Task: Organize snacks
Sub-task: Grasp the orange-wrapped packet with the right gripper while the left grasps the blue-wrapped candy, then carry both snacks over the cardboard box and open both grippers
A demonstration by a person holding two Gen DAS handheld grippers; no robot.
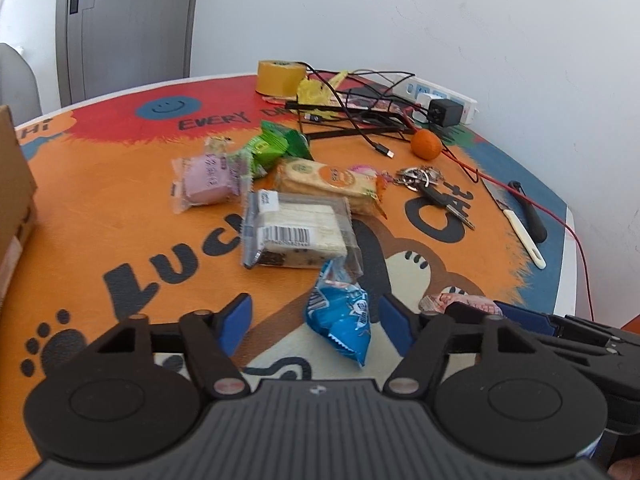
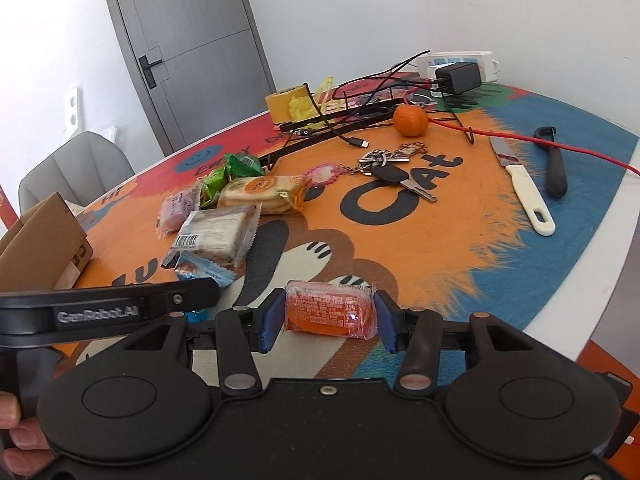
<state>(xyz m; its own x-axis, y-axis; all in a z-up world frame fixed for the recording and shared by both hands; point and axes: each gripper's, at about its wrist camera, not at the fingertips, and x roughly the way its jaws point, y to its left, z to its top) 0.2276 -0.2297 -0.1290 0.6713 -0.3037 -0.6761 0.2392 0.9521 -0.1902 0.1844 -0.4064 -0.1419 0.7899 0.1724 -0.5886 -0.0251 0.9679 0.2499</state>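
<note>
My left gripper hangs open low over the table mat, its blue pads on either side of a blue snack packet without touching it. Beyond it lie a clear packet of white wafers, a cracker packet, a purple packet and a green packet. My right gripper is shut on an orange snack packet, held just above the mat. In the left wrist view that packet shows at the right, beside the left gripper.
A cardboard box stands at the left edge. To the right lie keys, an orange fruit, a knife and a black peeler. At the back sit a tape roll, tangled cables and a power strip.
</note>
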